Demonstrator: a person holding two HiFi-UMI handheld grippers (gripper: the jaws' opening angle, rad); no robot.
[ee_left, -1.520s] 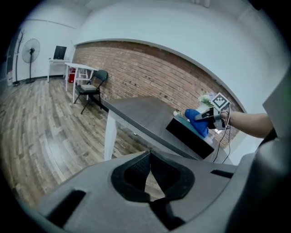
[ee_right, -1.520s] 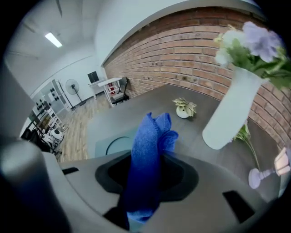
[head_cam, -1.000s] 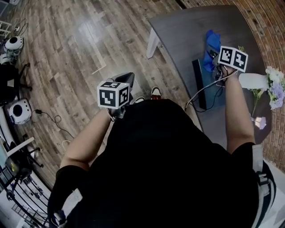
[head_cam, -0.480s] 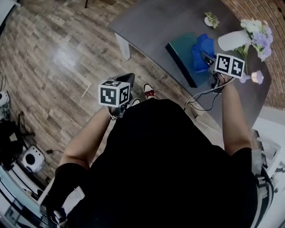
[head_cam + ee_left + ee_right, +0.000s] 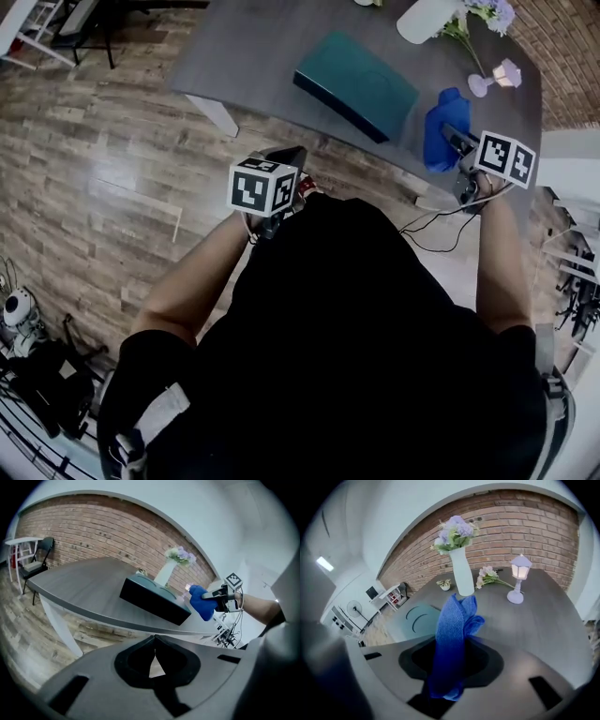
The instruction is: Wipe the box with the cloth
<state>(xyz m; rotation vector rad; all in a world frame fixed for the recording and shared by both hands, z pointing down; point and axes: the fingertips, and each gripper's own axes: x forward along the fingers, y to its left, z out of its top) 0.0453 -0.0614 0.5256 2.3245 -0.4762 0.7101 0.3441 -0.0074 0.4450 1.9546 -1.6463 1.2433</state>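
Over at the right of the head view, the right gripper (image 5: 461, 156) has its jaws pinched on the blue cloth (image 5: 439, 127). In the right gripper view the cloth (image 5: 453, 634) fills the gap and stands up out of it as a long bunched fold, its free end towards the white vase (image 5: 461, 576).

The left gripper (image 5: 154, 637) is pressed together at the tips with nothing between them, and it is held off the dark grey table (image 5: 262, 42), near its front edge.

The teal box (image 5: 361, 82) lies flat on the table. Its long axis runs from upper left to lower right in the head view. The cloth hangs just beside the box's lower-right end, and a strip of tabletop shows between them. A small lantern (image 5: 502, 75) stands beyond, at the upper right.
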